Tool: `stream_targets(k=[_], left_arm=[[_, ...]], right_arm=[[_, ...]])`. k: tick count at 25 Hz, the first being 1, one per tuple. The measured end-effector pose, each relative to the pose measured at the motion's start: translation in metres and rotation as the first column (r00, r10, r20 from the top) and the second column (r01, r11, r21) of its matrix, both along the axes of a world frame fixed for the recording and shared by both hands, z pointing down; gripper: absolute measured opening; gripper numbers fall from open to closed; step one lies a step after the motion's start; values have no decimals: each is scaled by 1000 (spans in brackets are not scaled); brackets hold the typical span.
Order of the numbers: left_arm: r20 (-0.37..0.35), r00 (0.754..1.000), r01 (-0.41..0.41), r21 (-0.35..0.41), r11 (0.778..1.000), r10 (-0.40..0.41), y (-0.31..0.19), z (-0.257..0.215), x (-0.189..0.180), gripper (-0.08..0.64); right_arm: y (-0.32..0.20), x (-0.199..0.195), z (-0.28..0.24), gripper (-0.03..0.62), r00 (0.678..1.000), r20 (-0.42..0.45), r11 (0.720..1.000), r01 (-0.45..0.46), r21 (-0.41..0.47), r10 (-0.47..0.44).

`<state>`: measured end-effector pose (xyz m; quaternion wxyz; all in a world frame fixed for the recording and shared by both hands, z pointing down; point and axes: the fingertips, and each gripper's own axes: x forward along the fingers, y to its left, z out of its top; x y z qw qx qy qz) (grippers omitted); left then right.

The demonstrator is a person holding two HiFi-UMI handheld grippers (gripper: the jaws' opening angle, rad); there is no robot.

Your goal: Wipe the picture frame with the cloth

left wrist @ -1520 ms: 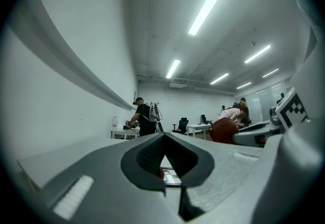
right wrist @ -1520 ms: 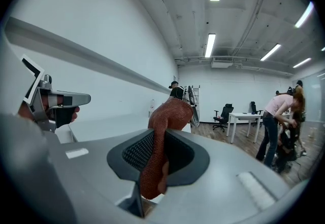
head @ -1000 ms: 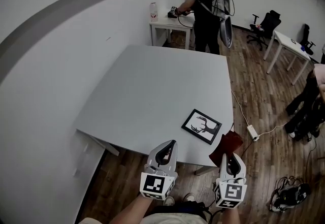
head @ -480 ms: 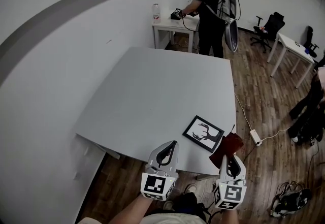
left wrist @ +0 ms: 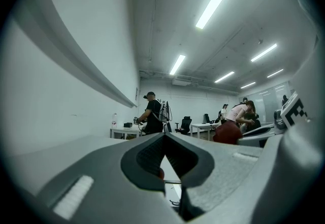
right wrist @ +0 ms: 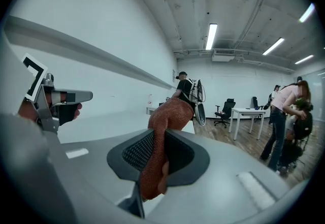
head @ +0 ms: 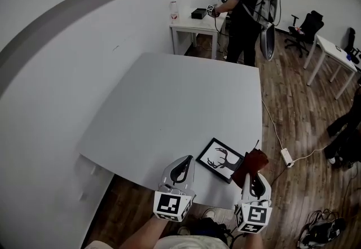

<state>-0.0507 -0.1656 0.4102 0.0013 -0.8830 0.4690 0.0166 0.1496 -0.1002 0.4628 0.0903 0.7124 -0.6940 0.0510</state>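
— At the near right corner of the table (head: pixel 169 101), what lies there?

— The picture frame (head: pixel 220 160), flat on the top and turned at an angle to the near edge. It has a dark border, and inside it a black stag's head with antlers on a white ground.

— And the cloth?

— The cloth (head: pixel 252 164) is reddish-brown and bunched. It stands up out of the right gripper (head: pixel 251 177), just right of the frame, at the table's right edge. In the head view its top reaches the frame's right corner. Whether the two touch cannot be told.

— So the right jaws are clamped?

— Yes. The right gripper view shows both dark ribbed pads pressed against the cloth, which rises between them as a narrow fold.

— What about the left gripper?

— The left gripper (head: pixel 189 158) is held over the table's near edge, just left of the frame. Its own view shows the jaw tips meeting, with nothing held between them. A strip of the table and frame shows through the gap lower down.

— Is any writing readable?

— Each gripper carries a cube with black-and-white square markers (head: pixel 168 204), which are patterns rather than letters. A bottle (head: pixel 174 11) with a red-and-white label stands on the small white table (head: pixel 192 23) by the far wall, and its print is too small to read.

— Who else is in the room?

— A person in dark clothes (head: pixel 243 11) stands at that small table, wearing a backpack rig. A white power strip (head: pixel 287 157) lies on the wooden floor (head: pixel 293 106), right of the table, with its cable running along the boards.
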Motion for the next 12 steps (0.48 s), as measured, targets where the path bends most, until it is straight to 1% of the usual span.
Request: stream_targets(k=[8,12], left_arm=[[13,999,37,-19,999,-37,-31,9,37,1],[13,999,39,-36,999,-38,-40,13,49,1]], right_arm=[[-34,30,14,91,998,26,998,57,-28,-56],[-43,36,22,91,996,29,995,83,-53,-82]])
